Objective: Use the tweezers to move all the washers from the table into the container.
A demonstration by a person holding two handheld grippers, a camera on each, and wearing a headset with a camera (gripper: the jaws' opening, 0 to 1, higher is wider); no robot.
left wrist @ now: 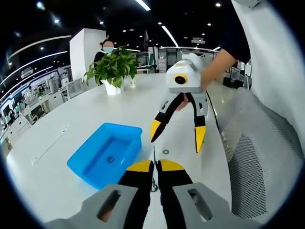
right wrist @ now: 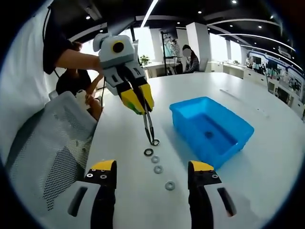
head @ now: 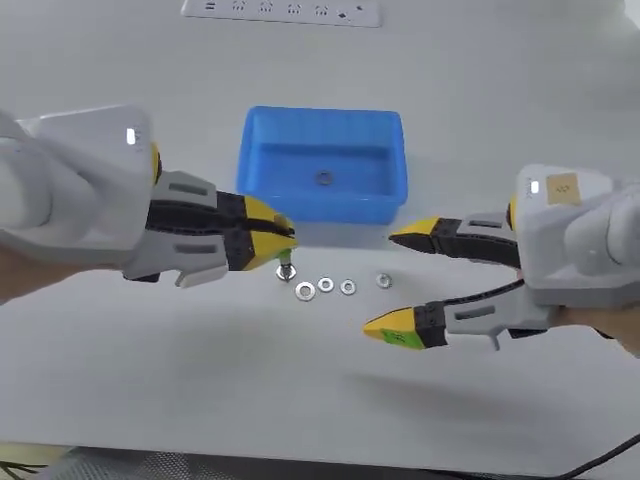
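My left gripper (head: 282,235) is shut on thin metal tweezers (right wrist: 148,126) that point down at the table. Their tips touch a washer (right wrist: 155,142) just in front of the blue container (head: 322,165); I cannot tell whether it is gripped. Several more washers (head: 326,286) lie in a short row to the right of the tips. One washer (head: 323,179) lies inside the container. My right gripper (head: 385,282) hovers open over the right end of the row, nothing between its fingers. The left gripper view shows the tweezers (left wrist: 154,153) between shut jaws, with the container (left wrist: 107,152) beyond.
A white power strip (head: 280,10) lies at the far edge of the white table (head: 200,380). The table's front edge runs along the bottom, with a dark cable (head: 600,462) at the bottom right. A potted plant (left wrist: 114,71) stands far off.
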